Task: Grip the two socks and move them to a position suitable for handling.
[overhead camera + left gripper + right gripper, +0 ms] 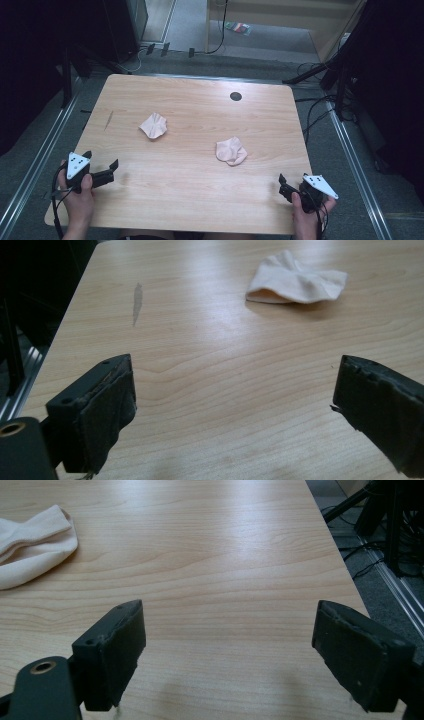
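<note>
Two pale pink crumpled cloths lie on the wooden table [200, 200]. One cloth [153, 125] sits left of centre and shows at the top of the left gripper view [295, 282]. The other cloth [231, 151] lies right of centre and reaches in from the left edge of the right gripper view [30, 542]. My left gripper [101, 160] is held low at the table's near left edge, open, nothing between its jaws [232, 410]. My right gripper [292, 181] rests at the near right corner, open and empty too [230, 655]. Both are well short of the cloths.
A small dark round hole [235, 96] marks the table's far side. A grey smear [137, 302] lies on the wood at the left. Metal rails [35, 165] run along both sides of the table; cables and stands [325, 75] crowd the floor at the right.
</note>
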